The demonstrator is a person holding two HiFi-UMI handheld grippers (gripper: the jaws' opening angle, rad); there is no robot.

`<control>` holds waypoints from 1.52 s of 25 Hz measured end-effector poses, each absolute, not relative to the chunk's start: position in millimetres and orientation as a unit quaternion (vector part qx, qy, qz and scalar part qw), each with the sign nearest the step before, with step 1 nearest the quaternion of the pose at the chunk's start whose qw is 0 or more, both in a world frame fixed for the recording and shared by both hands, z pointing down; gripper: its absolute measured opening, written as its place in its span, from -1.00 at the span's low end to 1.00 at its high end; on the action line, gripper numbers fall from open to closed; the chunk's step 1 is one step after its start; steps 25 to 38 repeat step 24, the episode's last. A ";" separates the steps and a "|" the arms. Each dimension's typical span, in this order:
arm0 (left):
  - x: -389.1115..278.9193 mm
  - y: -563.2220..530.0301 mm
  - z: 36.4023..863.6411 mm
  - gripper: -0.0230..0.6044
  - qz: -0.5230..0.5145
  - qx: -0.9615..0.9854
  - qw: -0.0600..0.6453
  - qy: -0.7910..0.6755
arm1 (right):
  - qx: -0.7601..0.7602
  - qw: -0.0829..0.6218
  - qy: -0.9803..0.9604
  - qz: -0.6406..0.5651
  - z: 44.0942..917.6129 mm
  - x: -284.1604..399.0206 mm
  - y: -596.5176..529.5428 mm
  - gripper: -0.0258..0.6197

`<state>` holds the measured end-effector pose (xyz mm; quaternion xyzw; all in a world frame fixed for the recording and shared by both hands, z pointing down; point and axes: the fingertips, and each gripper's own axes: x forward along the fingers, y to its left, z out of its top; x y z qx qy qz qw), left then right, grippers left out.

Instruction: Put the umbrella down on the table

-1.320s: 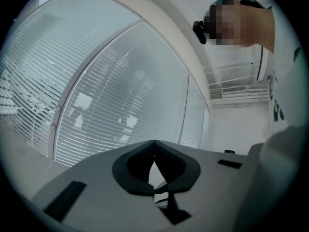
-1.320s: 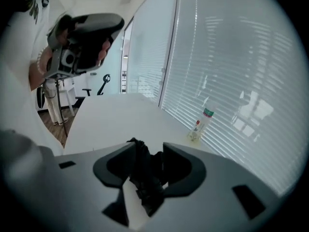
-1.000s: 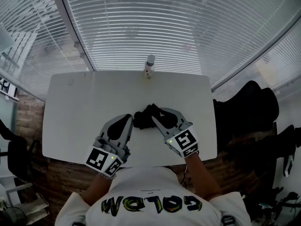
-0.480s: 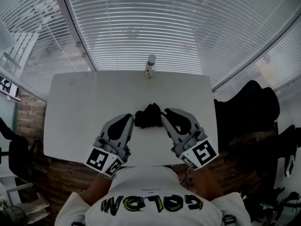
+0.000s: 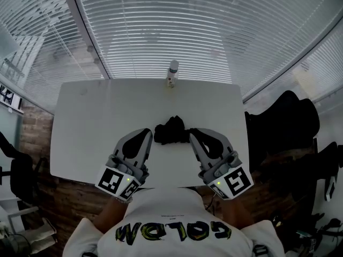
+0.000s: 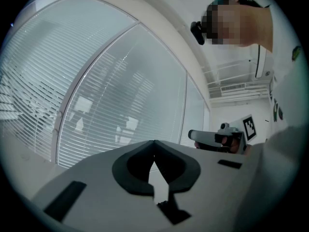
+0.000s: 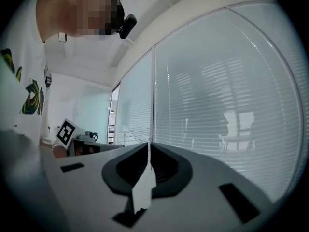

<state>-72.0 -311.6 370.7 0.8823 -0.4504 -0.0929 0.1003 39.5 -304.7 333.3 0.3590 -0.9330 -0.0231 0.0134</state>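
A folded black umbrella [image 5: 170, 130] lies bunched on the white table [image 5: 86, 116], and the task appears complete. The left gripper [image 5: 146, 134] rests just to the umbrella's left, its jaws pressed together on nothing. The right gripper [image 5: 193, 135], just to the umbrella's right, has just drawn its jaws closed and is also empty. The umbrella looks light, with soft, slippery fabric over a stiff core, so any regrasp is likely best made across its firm middle. Well beyond the umbrella stands a small bottle [image 5: 171, 75]; its contents cannot be made out.
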 end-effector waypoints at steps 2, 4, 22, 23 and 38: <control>-72.8 -312.0 370.5 -0.89 -0.093 0.882 0.101 -0.452 | 0.363 0.015 -0.932 -0.020 335.0 40.8 -304.8 -0.84; -72.8 -312.3 370.3 -0.89 -0.094 0.882 0.101 -0.452 | 0.365 0.013 -0.931 -0.017 335.7 41.5 -304.6 -0.85; -69.1 -314.7 369.8 -0.89 -0.094 0.885 0.099 -0.446 | 0.374 0.015 -0.927 -0.026 335.7 43.4 -305.6 -0.85; -69.6 -315.7 369.8 -0.89 -0.094 0.885 0.098 -0.445 | 0.374 0.016 -0.927 -0.025 336.5 42.8 -306.7 -0.85; -70.1 -316.6 369.8 -0.89 -0.094 0.885 0.098 -0.445 | 0.375 0.017 -0.927 -0.024 337.4 42.1 -307.8 -0.85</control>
